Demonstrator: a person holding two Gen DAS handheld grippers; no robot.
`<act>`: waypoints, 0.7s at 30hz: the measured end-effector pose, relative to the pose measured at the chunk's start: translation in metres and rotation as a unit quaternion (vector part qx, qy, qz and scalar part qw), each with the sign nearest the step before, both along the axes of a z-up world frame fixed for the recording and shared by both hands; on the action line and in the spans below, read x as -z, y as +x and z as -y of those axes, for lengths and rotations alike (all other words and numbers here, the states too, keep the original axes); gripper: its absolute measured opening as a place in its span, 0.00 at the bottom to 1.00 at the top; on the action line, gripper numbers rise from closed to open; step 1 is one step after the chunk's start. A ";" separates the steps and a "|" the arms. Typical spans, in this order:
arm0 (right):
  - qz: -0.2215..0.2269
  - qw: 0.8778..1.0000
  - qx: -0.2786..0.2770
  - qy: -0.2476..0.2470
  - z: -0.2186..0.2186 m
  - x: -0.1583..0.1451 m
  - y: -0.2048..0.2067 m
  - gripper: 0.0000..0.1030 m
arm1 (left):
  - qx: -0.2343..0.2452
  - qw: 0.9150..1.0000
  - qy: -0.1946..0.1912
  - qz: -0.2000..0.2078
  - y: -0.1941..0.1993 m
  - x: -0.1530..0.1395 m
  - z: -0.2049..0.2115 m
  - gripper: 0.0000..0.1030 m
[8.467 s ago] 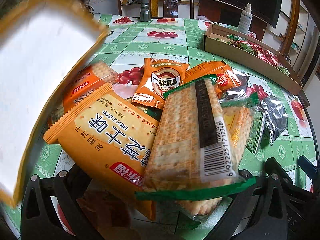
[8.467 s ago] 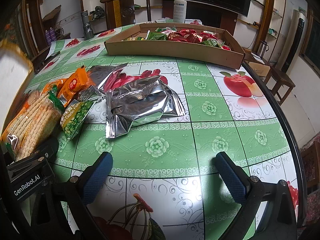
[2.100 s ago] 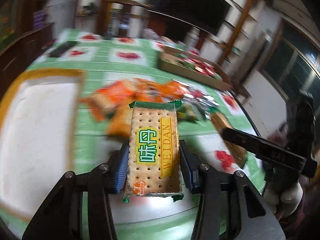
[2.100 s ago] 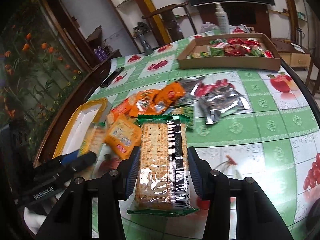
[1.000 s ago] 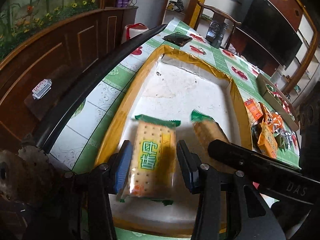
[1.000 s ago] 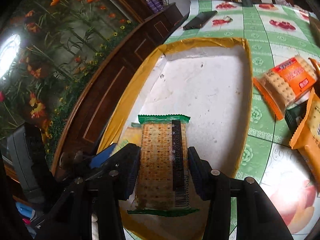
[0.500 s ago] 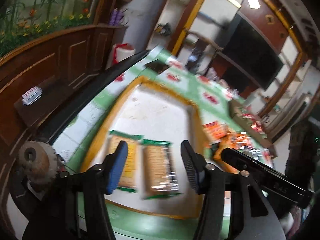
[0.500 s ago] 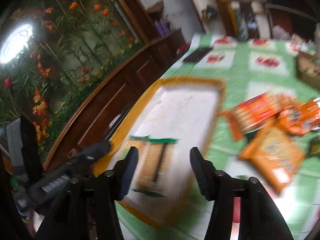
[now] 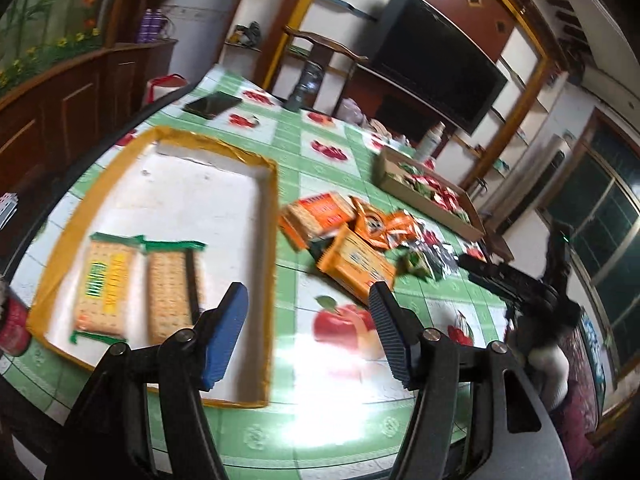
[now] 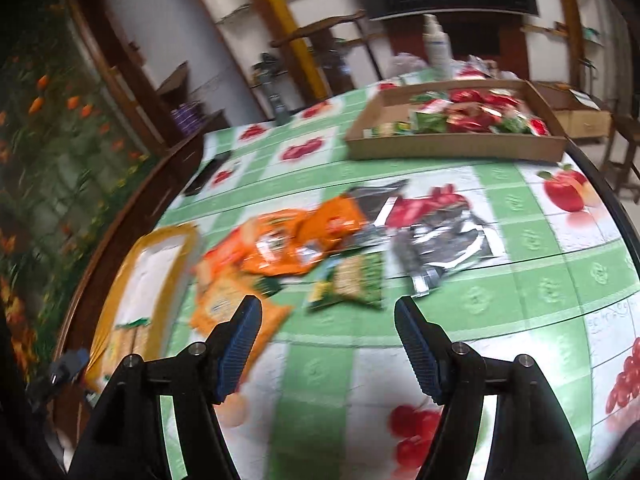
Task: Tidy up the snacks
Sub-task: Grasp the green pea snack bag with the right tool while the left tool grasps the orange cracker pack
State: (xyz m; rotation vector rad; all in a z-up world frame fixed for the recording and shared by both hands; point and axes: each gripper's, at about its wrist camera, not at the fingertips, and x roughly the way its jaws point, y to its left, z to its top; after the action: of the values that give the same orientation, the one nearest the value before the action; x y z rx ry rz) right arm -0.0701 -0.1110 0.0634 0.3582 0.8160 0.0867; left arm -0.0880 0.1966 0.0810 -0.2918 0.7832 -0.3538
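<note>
Two green-edged cracker packs (image 9: 104, 292) (image 9: 172, 288) lie side by side in the near end of the yellow-rimmed white tray (image 9: 168, 136). My left gripper (image 9: 306, 300) is open and empty, above the tray's right rim. My right gripper (image 10: 328, 316) is open and empty, above the snack pile: orange biscuit packs (image 10: 280, 240), a green pea pack (image 10: 352, 276) and silver foil packs (image 10: 444, 248). The pile also shows in the left wrist view (image 9: 352, 236), with the right gripper (image 9: 508, 280) at the right. The tray shows at the left of the right wrist view (image 10: 132, 272).
A brown cardboard tray (image 10: 456, 144) of red and green snacks stands at the table's far side, with a white bottle (image 10: 436, 44) behind it. A black phone (image 9: 212, 104) lies beyond the yellow tray. The round table's dark edge (image 10: 612, 208) curves along the right.
Both grippers have let go of the cracker packs, which now lie in the yellow tray. Both have swung right, away from the tray, towards the snack pile.
</note>
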 end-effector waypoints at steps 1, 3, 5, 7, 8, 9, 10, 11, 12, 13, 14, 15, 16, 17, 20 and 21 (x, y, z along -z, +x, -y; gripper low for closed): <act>-0.005 1.000 0.003 0.003 0.005 0.004 0.005 0.69 | 0.006 1.000 0.003 -0.002 0.000 0.000 0.005 0.60; -0.014 1.000 0.006 0.011 0.011 0.012 0.014 0.69 | 0.014 1.000 0.010 -0.004 -0.001 0.000 0.013 0.60; -0.020 1.000 0.006 0.019 0.012 0.021 0.025 0.69 | 0.025 1.000 0.012 -0.010 0.001 0.002 0.022 0.60; -0.025 0.999 0.010 0.018 0.011 0.027 0.036 0.69 | 0.033 0.999 0.010 -0.020 0.004 0.006 0.030 0.60; -0.028 0.999 0.012 0.015 0.008 0.030 0.044 0.69 | 0.036 0.999 0.012 -0.023 0.005 0.007 0.034 0.60; -0.030 0.999 0.013 0.012 0.006 0.032 0.049 0.69 | 0.040 0.999 0.017 -0.026 0.005 0.009 0.039 0.60; -0.031 0.999 0.014 0.007 0.003 0.035 0.052 0.69 | 0.044 0.998 0.025 -0.028 0.007 0.010 0.045 0.60; -0.032 0.999 0.014 0.000 -0.001 0.037 0.057 0.69 | 0.048 0.998 0.030 -0.030 0.009 0.011 0.050 0.60; -0.034 0.999 0.013 -0.008 -0.005 0.039 0.061 0.69 | 0.050 0.998 0.032 -0.032 0.010 0.012 0.053 0.60; -0.036 0.999 0.014 -0.014 -0.008 0.041 0.063 0.69 | 0.053 0.997 0.034 -0.036 0.013 0.013 0.057 0.60; -0.037 0.999 0.013 -0.019 -0.011 0.044 0.066 0.69 | 0.055 0.997 0.034 -0.039 0.015 0.014 0.060 0.60; -0.038 0.999 0.010 -0.019 -0.012 0.046 0.068 0.69 | 0.058 0.997 0.036 -0.041 0.017 0.015 0.063 0.60; -0.037 0.999 0.006 -0.020 -0.014 0.048 0.069 0.68 | 0.063 0.996 0.038 -0.043 0.020 0.015 0.068 0.60; -0.037 0.999 0.002 -0.027 -0.015 0.050 0.070 0.63 | 0.067 0.996 0.041 -0.044 0.023 0.016 0.072 0.60; -0.030 0.999 -0.003 -0.035 -0.015 0.054 0.070 0.44 | 0.080 0.995 0.051 -0.042 0.038 0.011 0.082 0.60; -0.028 0.999 -0.004 -0.030 -0.014 0.055 0.069 0.43 | 0.083 0.994 0.055 -0.038 0.044 0.009 0.084 0.60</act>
State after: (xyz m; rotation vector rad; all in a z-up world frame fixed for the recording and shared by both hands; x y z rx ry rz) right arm -0.0010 -0.0973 0.0089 0.3025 0.8728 0.0601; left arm -0.0442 0.1129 0.0718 -0.1378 0.9011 -0.4566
